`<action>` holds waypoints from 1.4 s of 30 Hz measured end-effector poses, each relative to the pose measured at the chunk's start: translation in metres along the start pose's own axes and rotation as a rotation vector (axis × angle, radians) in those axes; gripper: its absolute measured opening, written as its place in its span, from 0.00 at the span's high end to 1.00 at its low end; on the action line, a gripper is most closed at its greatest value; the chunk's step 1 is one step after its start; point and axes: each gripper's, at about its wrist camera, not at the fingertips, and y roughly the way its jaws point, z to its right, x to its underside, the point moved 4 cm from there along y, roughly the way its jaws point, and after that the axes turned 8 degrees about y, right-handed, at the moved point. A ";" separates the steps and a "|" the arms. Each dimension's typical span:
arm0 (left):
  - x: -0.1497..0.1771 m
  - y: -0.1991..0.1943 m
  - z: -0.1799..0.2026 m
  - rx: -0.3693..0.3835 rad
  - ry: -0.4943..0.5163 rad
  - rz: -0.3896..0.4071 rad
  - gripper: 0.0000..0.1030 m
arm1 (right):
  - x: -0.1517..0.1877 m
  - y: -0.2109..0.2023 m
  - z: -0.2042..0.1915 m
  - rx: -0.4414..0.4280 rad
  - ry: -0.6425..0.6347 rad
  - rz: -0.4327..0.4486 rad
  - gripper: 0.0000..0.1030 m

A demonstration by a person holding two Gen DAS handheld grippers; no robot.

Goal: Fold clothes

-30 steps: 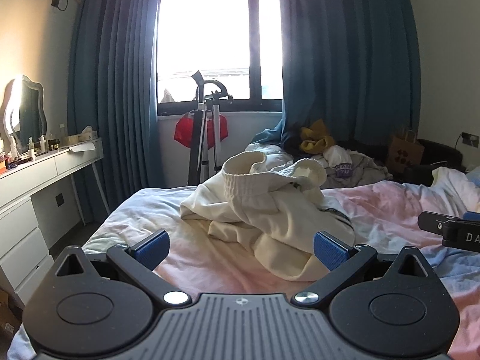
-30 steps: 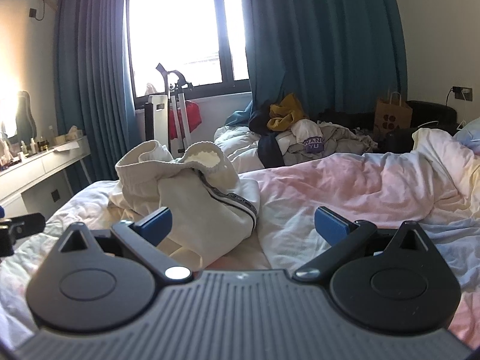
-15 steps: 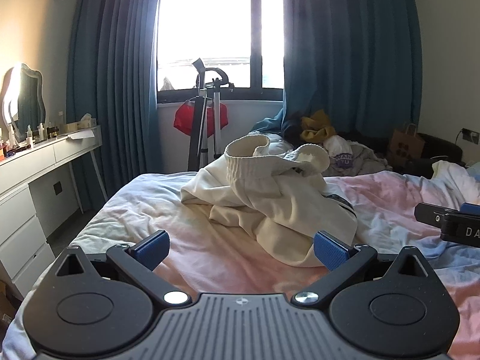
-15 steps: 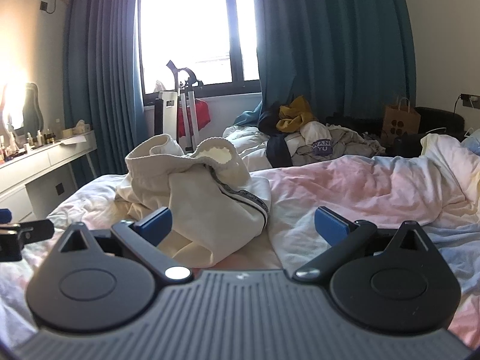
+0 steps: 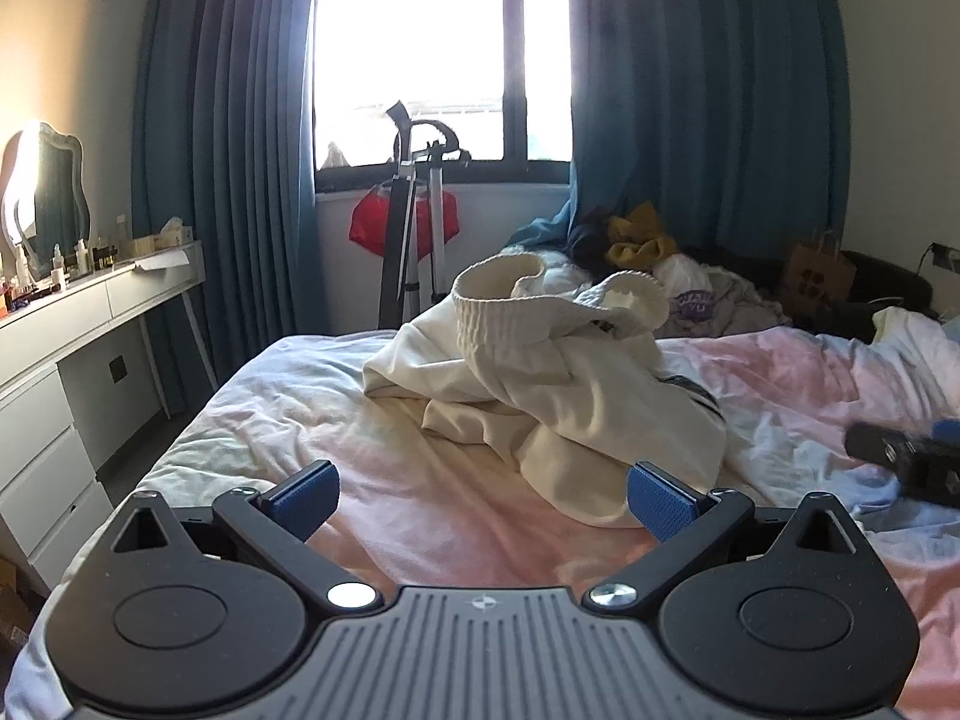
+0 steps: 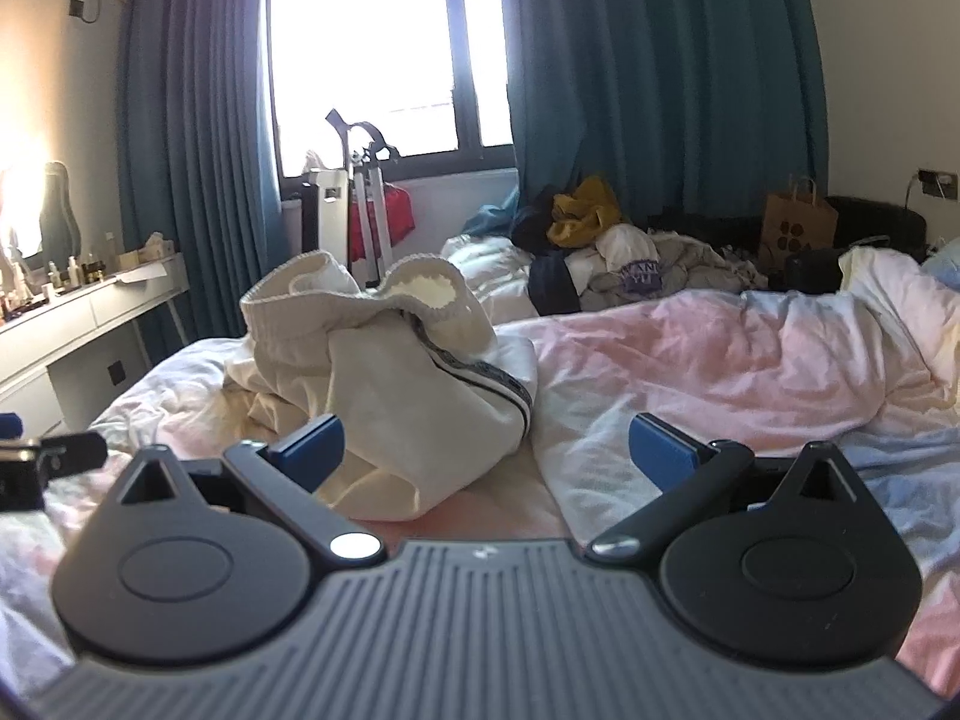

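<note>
Left wrist view: the left gripper hangs with jaws wide apart and empty, short of the crumpled cream sweatpants with a ribbed waistband, heaped mid-bed on the rumpled pink-and-white duvet. A pinch into this pile would likely catch several layers, or duvet with it, since no single edge lies free.

Right wrist view: the right gripper is likewise spread and empty. The sweatpants show a dark side stripe; their waistband stands upright, legs bunched beneath.

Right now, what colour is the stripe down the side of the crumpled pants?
Dark with a pale middle band, on cream pants; right wrist view shows the stripe best.
</note>
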 end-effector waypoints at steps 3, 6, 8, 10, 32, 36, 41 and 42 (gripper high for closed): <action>-0.013 0.021 -0.009 0.030 -0.049 -0.018 0.00 | 0.005 0.006 0.002 0.003 0.010 -0.021 0.00; -0.034 0.057 -0.024 0.066 -0.131 -0.036 0.00 | 0.009 0.012 0.005 0.000 0.030 -0.044 0.00; -0.051 0.087 -0.032 0.077 -0.171 -0.047 0.00 | 0.009 0.014 0.007 -0.016 0.050 -0.050 0.00; -0.067 0.124 -0.041 0.062 -0.182 -0.070 0.00 | 0.011 0.015 0.009 -0.032 0.068 -0.053 0.00; -0.117 0.294 -0.048 0.155 -0.354 -0.139 0.91 | 0.027 0.060 0.037 -0.129 0.233 -0.054 0.00; -0.123 0.266 -0.042 0.160 -0.378 -0.114 0.91 | 0.023 0.055 0.037 -0.137 0.220 -0.028 0.00; -0.128 0.177 -0.045 0.195 -0.359 -0.051 0.91 | 0.020 0.050 0.035 -0.144 0.192 0.010 0.00; -0.127 0.156 -0.046 0.204 -0.358 -0.043 0.91 | 0.019 0.048 0.033 -0.146 0.184 0.021 0.00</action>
